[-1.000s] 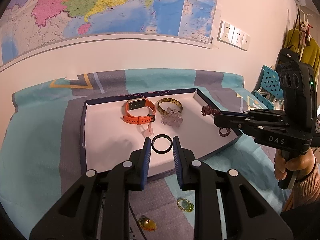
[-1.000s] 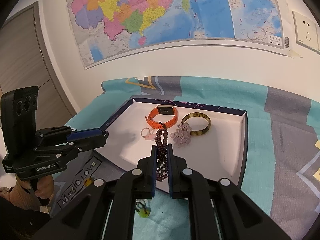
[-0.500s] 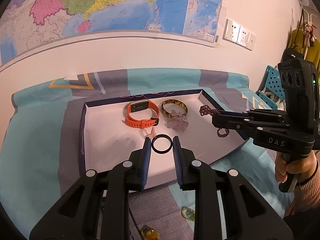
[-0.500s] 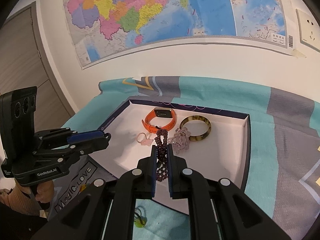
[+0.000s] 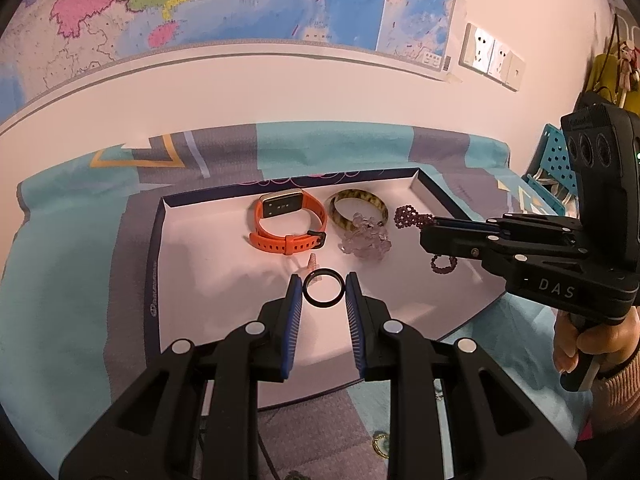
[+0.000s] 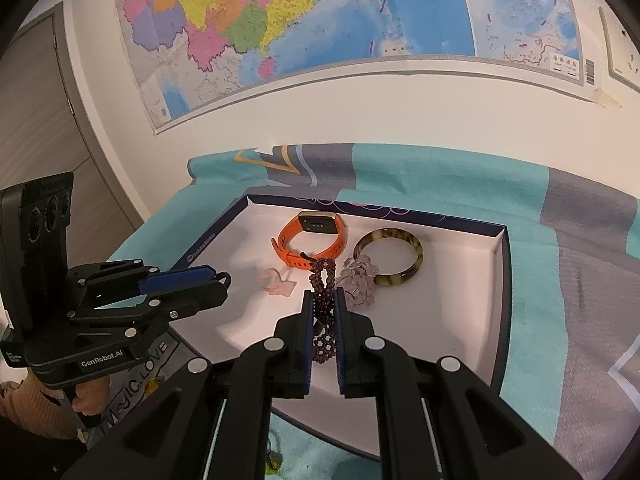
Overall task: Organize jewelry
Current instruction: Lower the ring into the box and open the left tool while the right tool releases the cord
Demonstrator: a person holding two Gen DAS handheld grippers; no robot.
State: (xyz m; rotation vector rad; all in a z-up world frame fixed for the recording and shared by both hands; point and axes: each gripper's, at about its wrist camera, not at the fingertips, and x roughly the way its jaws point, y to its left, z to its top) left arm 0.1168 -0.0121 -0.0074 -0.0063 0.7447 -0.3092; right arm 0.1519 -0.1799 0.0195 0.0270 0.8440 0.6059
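Note:
My left gripper [image 5: 323, 286] is shut on a black ring [image 5: 323, 293] and holds it over the near part of the white tray [image 5: 200, 280]. My right gripper [image 6: 323, 300] is shut on a dark purple bead bracelet [image 6: 322, 280], which hangs over the tray's right side [image 5: 408, 216]. In the tray lie an orange watch band [image 5: 288, 226], a tortoiseshell bangle [image 5: 358, 206], a clear crystal bracelet [image 5: 366, 236] and a small pink ring [image 6: 276, 282].
The tray has a dark blue rim [image 6: 502, 280] and sits on a teal and grey cloth [image 5: 60, 280]. Small yellow-green trinkets [image 5: 380, 444] lie on the cloth in front of the tray. A wall with a map [image 5: 240, 8] stands close behind.
Both grippers have moved forward over the tray with their pieces still held. The tray and its contents look larger and nearer in both views.

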